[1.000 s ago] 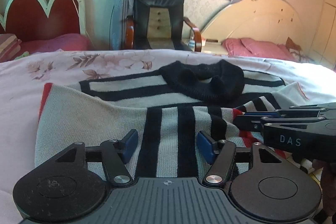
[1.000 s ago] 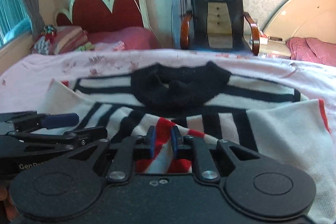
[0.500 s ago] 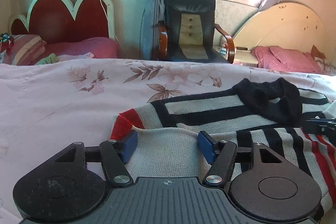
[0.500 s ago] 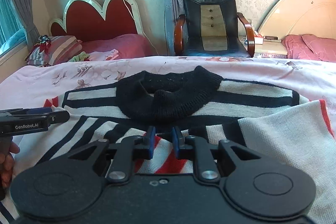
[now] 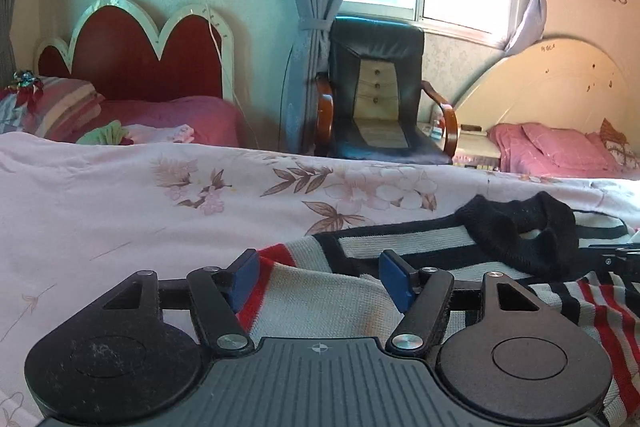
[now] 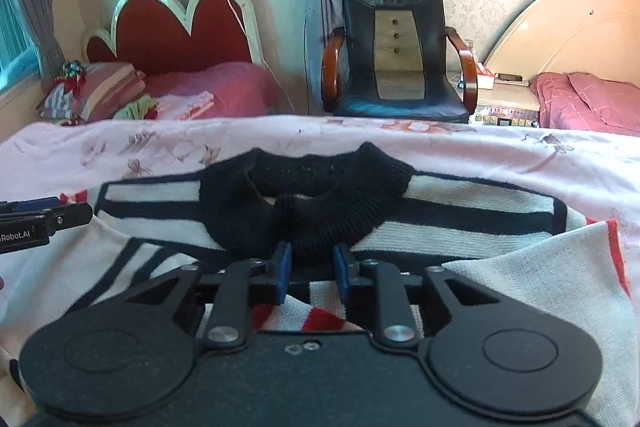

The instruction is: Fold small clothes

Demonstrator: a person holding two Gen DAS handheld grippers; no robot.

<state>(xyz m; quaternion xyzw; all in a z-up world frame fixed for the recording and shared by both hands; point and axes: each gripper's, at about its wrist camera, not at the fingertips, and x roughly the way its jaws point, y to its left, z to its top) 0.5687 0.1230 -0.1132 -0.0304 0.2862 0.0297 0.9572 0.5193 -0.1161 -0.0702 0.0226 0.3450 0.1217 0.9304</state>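
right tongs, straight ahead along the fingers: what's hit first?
Probably the black knit collar of the striped sweater, which sits just beyond the right tongs; depth is unclear. Their jaws have just been opening, nothing gripped.

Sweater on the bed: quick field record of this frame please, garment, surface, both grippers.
garment: striped sweater, black, white and red, black collar toward the far side
fold state: both sleeves laid in over the body
surface: floral bedsheet
left gripper: open, over the sweater's left edge, nothing pinched
right gripper: jaws have just been opening, open just below the collar, knit behind the gap, not clamped
background: black armchair by the window
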